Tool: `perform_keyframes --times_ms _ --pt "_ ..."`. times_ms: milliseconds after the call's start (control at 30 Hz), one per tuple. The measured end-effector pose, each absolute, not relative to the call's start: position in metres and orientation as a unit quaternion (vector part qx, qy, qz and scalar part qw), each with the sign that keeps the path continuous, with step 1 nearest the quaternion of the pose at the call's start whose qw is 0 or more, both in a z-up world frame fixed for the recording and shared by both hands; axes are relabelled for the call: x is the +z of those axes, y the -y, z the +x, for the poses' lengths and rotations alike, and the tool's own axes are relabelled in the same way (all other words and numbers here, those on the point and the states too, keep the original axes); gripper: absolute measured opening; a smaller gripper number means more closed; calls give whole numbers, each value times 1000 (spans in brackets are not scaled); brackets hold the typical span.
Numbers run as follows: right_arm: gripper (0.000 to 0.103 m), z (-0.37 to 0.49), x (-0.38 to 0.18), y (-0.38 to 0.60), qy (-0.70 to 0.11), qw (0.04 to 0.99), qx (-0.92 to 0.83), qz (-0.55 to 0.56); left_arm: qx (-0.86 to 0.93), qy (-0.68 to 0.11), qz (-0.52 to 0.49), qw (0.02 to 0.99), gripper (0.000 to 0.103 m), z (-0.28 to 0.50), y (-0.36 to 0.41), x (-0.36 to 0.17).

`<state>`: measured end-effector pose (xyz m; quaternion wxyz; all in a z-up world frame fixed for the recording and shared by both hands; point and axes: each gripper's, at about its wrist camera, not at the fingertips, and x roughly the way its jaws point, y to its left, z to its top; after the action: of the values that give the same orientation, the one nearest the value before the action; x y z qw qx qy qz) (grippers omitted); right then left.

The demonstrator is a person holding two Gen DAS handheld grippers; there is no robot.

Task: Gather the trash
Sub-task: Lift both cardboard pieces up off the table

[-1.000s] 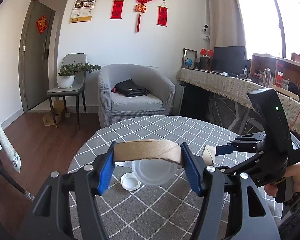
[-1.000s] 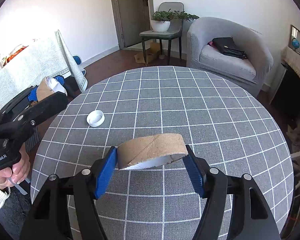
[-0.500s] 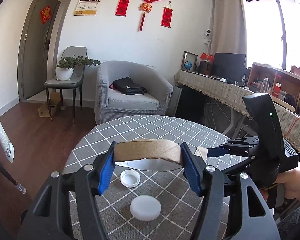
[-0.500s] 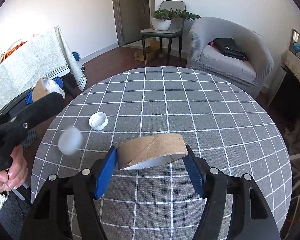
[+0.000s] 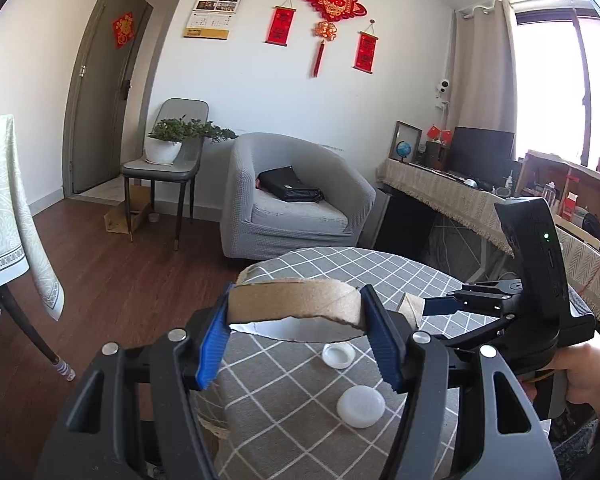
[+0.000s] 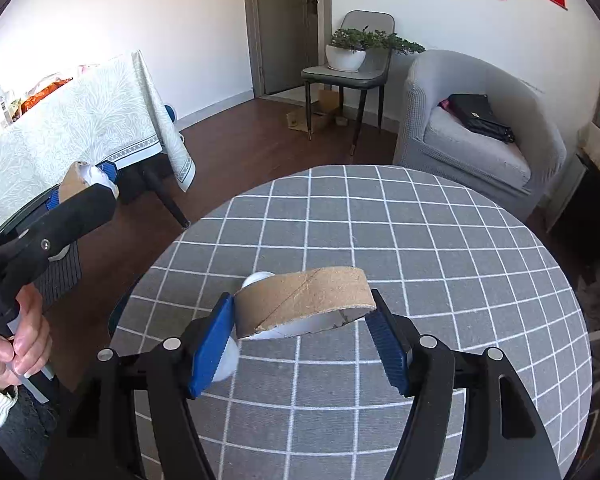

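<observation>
We hold cardboard trash above the counter (image 6: 420, 240).
Each gripper, left gripper (image 5: 296, 336) and right gripper (image 6: 304, 336), clamps a light, crushable cardboard ring (image 5: 296, 306) by its outer sides.

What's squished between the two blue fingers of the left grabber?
A flattened cardboard ring with white inside, clamped in the left gripper; the left wrist view shows it.

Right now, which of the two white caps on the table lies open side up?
The white cap farther from the left hand-held gripper: its raised rim and hollow show. The nearer white cap shows a smooth domed top, so it lies closed side up.
</observation>
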<state>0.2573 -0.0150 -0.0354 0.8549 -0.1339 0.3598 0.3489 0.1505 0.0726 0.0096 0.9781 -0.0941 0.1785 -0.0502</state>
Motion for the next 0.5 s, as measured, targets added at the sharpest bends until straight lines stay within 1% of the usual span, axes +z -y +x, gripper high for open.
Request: perform_keyframes --times_ms 300,500 --pt "68 247 -27 -40 -348 845 381 -141 14 -215 -93 972 65 130 -133 -6" --pt "68 239 -26 -81 -346 835 402 -146 47 -256 -99 961 65 121 -170 -24"
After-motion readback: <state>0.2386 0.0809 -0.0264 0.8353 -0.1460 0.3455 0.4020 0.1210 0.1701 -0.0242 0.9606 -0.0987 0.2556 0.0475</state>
